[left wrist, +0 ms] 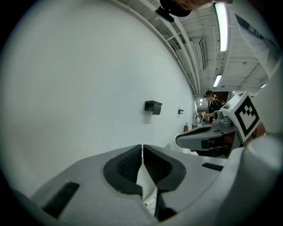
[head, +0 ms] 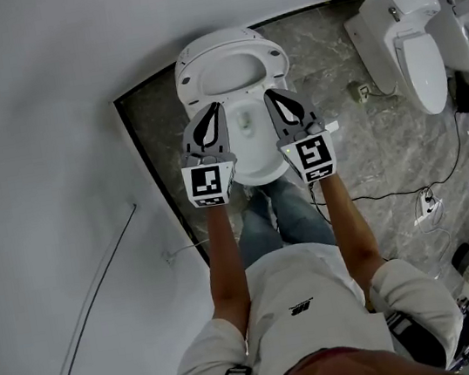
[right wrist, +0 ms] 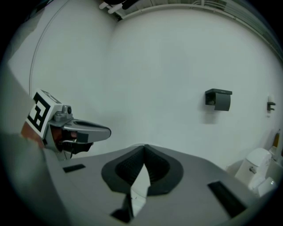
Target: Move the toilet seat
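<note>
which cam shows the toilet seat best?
Head view: the toilet seat shows as a white ring from above. The left and right gripper views face the wall; only a white sliver shows under each pair of closed jaws, and it cannot be identified.

A second white toilet (head: 410, 40) stands at two o'clock on the grey marble floor (head: 349, 155), a black cable (head: 386, 196) trailing at four o'clock; a black holder (right wrist: 218, 99) hangs on the white wall (right wrist: 168, 57)
</note>
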The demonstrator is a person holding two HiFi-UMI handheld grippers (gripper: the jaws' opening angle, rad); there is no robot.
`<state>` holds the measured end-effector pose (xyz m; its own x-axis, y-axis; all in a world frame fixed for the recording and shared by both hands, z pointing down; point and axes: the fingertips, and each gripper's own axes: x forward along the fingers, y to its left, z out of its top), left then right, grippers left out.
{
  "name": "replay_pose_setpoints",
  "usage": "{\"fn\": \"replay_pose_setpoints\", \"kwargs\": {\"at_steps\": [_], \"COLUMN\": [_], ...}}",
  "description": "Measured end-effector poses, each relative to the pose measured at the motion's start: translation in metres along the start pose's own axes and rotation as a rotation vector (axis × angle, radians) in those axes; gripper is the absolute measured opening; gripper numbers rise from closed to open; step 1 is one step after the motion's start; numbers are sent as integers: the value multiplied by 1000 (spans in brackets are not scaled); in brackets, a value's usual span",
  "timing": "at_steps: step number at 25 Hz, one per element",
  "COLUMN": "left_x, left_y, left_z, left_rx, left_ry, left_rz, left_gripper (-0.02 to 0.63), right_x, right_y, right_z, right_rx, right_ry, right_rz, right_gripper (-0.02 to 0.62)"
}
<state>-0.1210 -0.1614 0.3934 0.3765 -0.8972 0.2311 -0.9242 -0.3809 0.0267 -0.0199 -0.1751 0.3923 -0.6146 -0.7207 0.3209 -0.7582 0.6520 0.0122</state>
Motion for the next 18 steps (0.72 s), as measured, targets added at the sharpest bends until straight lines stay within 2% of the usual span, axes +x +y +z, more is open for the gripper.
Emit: {"fn": "replay_pose_setpoints", "kwargs": {"at_steps": [18], "left_x": [-30], "left_y": [-21], "left_z": [6], "left_rx": [-7], "left_ry": [-15], "left_rz": [-11], "left_gripper": [35], "right_x": [-34], "right_y": [14], "right_z": [8], "right_rx": [-10], "right_ry": [-25], "right_rz": [-15], "right_gripper": [29]}}
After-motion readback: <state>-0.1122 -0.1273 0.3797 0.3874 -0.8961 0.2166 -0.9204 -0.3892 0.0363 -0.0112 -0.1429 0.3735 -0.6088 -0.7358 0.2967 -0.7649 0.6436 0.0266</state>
